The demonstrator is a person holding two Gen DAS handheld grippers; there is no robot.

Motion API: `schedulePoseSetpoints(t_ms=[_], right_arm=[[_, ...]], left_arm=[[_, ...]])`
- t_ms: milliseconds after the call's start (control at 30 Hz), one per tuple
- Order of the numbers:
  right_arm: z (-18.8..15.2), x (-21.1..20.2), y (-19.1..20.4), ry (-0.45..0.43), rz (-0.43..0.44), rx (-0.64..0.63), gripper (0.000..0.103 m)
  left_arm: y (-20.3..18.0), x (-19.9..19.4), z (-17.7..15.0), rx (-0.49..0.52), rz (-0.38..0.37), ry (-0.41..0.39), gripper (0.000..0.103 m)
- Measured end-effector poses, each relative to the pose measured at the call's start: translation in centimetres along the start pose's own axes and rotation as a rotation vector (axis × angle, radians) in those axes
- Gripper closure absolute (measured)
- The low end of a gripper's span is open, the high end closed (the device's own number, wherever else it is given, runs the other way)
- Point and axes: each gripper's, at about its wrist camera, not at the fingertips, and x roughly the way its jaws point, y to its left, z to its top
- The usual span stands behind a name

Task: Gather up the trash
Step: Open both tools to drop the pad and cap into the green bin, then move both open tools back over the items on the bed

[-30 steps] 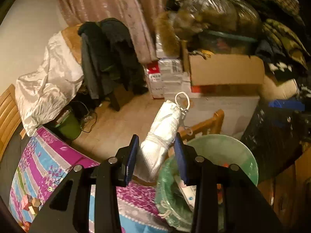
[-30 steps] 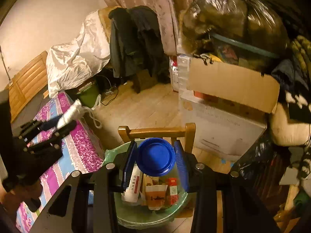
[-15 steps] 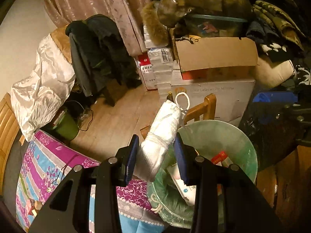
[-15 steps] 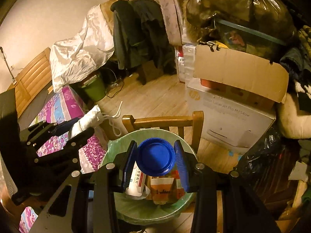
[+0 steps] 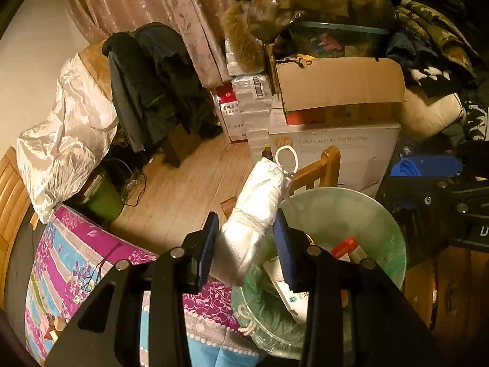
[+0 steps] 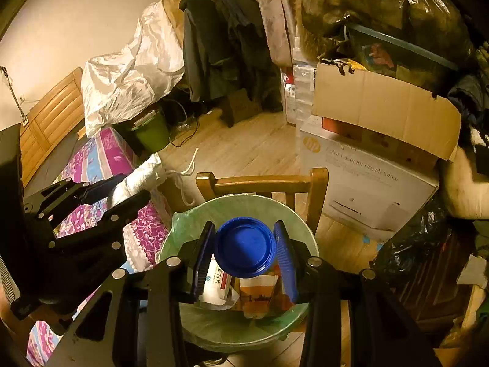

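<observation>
Trash bin (image 6: 293, 214): right tongs (image 6: 244, 252) clench a blue lid (image 6: 244, 246) hiding its contents; left tongs (image 5: 246, 246) grip a white rolled bundle (image 5: 253, 211) beside its rim.

Left gripper (image 5: 246, 243) is clamping a white rolled bundle (image 5: 253, 211), whose cord loop (image 5: 286, 157) is sticking up beyond the fingertips. The bundle is hanging at the near rim of a green-lined trash bin (image 5: 388, 226) holding cartons. At right, the right gripper (image 5: 428, 168) is holding a blue lid (image 5: 424, 165) beside the bin. A wooden chair (image 5: 324, 168) is standing behind the bin.
</observation>
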Motion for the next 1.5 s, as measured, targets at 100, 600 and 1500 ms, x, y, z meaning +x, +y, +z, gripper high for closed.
schedulePoseSetpoints(t_ms=[100, 600, 1500], right_arm=[[0.0, 0.2, 0.1, 0.000, -0.001, -0.005, 0.062], [-0.4, 1.1, -0.9, 0.004, -0.027, 0.008, 0.044], [-1.1, 0.4, 1.4, -0.126, -0.099, -0.064, 0.042]], left_arm=[[0.1, 0.3, 0.0, 0.000, 0.000, 0.003, 0.068], [-0.1, 1.2, -0.1, -0.006, -0.020, 0.024, 0.046], [4.2, -2.3, -4.1, -0.099, 0.158, -0.035, 0.039]])
